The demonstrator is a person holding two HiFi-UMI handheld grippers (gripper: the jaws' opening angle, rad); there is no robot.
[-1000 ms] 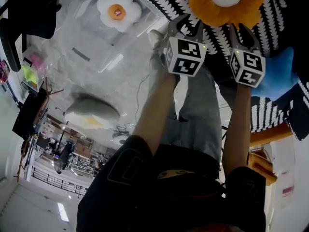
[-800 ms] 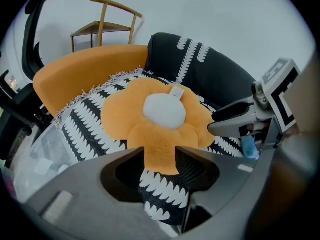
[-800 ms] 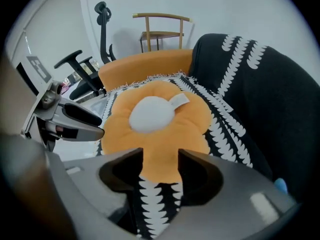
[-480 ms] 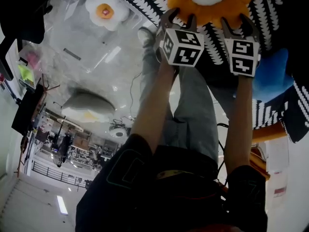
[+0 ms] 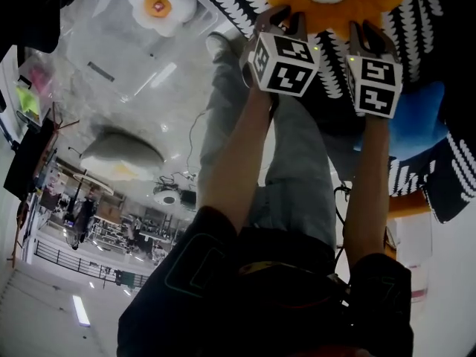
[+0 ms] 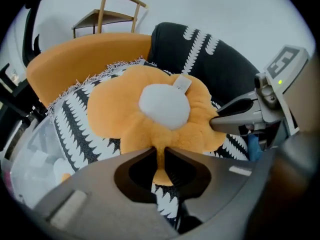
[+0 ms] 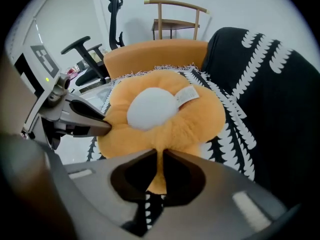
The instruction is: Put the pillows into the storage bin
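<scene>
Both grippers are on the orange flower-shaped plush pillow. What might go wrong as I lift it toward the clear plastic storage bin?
1. The left gripper and right gripper are closing on only a thin fold at the edge of the orange flower-shaped plush pillow; it may slip out.
2. It lies on a black-and-white patterned throw; a jaw catching that could drag it along.

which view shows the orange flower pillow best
Right gripper view: the orange flower pillow shows nearly whole, white centre and tag clear. Left gripper view shows most, tag smaller; head view cuts off its top.
</scene>
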